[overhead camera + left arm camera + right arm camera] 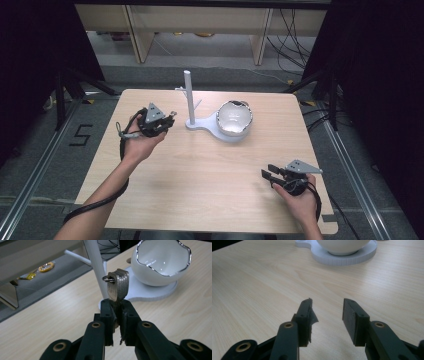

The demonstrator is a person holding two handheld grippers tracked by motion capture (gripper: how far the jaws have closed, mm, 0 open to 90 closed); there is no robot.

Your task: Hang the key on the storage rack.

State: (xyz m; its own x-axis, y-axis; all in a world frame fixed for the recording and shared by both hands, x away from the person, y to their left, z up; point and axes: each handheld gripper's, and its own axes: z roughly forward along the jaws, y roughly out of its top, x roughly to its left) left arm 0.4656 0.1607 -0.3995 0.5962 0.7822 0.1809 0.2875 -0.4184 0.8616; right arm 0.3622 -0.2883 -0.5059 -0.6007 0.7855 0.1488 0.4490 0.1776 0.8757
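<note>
A black figure "5" is marked on the grey floor to the left of the bench; no other writing can be read, and any stamping on the keys is too blurred to make out.

The bench is a pale wood-grain top with rounded corners, set on a grey floor between dark curtained sides. Light wooden furniture legs and loose black cables are seen beyond its far edge. On the floor in the left gripper view, a yellow ring-shaped object is noted.

Near the far middle of the bench a white stand is placed: an upright post with short side pegs rises from a flat base, and a white bowl with a wavy silver rim is seated on the base's round end.

The left gripper is held in a hand above the bench's left part, just left of the post. Its jaws are clamped on a bunch of keys, held upright by the blades, with a metal ring through the heads. The keys are seen just in front of the post, the bowl beyond to the right.

The right gripper is held low near the bench's front right corner, well apart from the stand, jaws apart with nothing between them.
</note>
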